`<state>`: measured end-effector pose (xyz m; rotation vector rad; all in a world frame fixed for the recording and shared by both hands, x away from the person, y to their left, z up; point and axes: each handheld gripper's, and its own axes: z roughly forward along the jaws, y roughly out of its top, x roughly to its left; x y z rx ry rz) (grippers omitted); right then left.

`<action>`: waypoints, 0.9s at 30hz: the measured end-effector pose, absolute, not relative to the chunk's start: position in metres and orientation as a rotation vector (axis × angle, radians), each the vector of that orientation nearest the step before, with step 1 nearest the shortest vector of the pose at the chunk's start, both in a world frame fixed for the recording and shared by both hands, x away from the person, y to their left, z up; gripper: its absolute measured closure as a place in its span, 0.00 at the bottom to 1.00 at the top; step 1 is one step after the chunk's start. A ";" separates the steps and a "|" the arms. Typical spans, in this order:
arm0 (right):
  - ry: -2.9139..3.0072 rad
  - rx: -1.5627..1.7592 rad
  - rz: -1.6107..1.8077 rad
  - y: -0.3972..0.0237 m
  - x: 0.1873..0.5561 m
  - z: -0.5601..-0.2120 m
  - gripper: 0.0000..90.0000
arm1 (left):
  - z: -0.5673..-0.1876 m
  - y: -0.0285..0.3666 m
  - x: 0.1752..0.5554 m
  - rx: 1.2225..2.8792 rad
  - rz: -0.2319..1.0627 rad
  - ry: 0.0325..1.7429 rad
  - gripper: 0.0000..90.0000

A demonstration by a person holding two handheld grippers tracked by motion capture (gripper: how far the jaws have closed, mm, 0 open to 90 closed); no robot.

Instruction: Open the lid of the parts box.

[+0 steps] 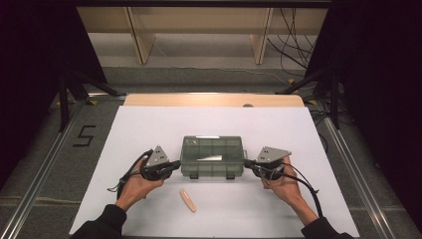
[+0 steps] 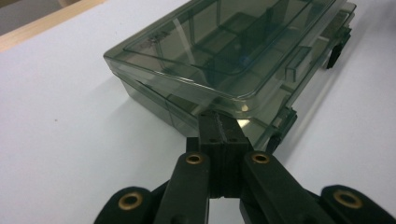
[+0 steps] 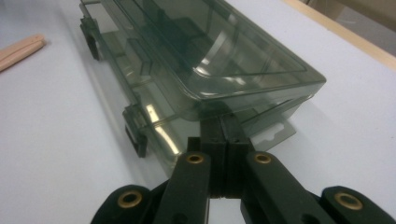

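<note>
A white table point(image 1: 149, 129) is seen from above, with a wooden strip along its far edge. Near the middle sits a box point(image 1: 212, 157) of smoky clear plastic, lid down, with divided compartments visible through it and two dark latches on the side nearest the person.

A person's forearms in dark sleeves come in from the bottom. The left hand point(image 1: 137, 185) holds the left gripper point(image 1: 175, 166) against the box's left end; the right hand point(image 1: 282, 183) holds the right gripper point(image 1: 247, 163) against its right end — one at each short side. Each gripper carries a grey three-cornered plate on top and trails a black cable.

In the left gripper view, the two black jaws are pressed together with no gap, their tips touching the box point(image 2: 224, 51) at a lower corner, just under the lid's rim. Nothing is held between them.

In the right gripper view, the jaws are likewise closed flat against each other, tips meeting the box point(image 3: 196, 60) below the lid edge, beside a thin tab that sticks out from its end.

A pale pink clip point(image 1: 187, 199) lies on the table just in front of the box, between the hands, apart from both; its tip point(image 3: 21, 49) appears at the upper left of the right gripper view
</note>
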<state>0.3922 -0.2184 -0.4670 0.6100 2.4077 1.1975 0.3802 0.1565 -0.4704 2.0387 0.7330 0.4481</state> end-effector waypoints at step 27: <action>2.268 0.598 1.266 -0.215 0.405 -0.453 1.00 | -0.452 0.152 0.393 1.943 0.512 0.731 1.00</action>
